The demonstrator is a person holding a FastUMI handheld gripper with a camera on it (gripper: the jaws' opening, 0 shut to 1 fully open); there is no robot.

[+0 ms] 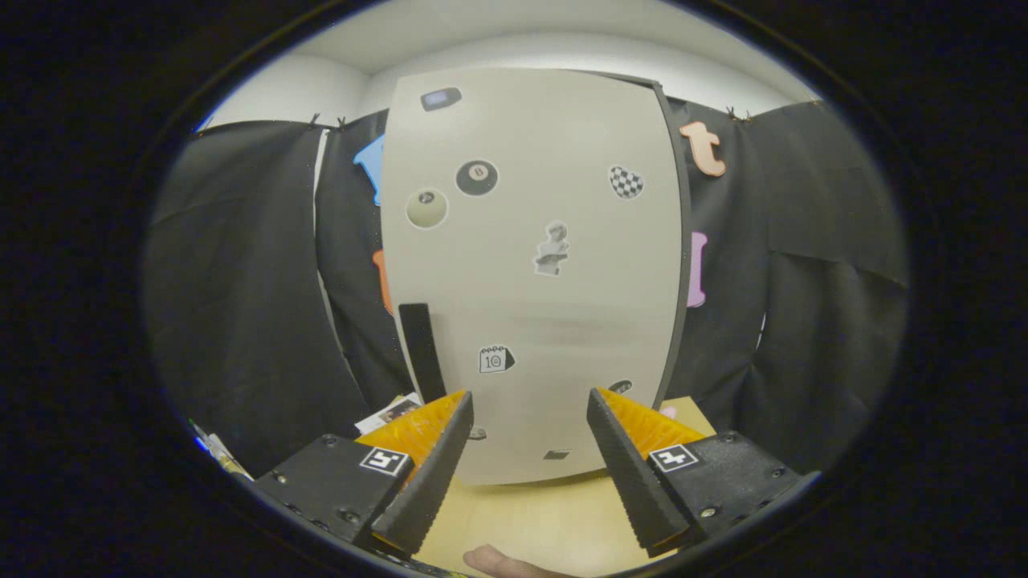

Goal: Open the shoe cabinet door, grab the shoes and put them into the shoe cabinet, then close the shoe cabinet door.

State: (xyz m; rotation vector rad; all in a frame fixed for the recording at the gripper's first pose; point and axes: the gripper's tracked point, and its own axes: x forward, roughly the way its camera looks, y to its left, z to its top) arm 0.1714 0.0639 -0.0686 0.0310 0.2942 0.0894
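Claw (pixel 530 413) spread wide, gripping nothing, its fingers apart and facing the shoe cabinet door (pixel 534 273), which stands just beyond them on the table (pixel 514 522). Door appears shut, its dark handle (pixel 422 349) near the left finger; opening, loading and closing seemingly all remain. Shoes cannot be located.

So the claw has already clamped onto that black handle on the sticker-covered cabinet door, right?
Not quite. In the gripper view the claw is open, holding nothing; the black handle stands beyond its fingers, ungripped, on the sticker-covered cabinet door.
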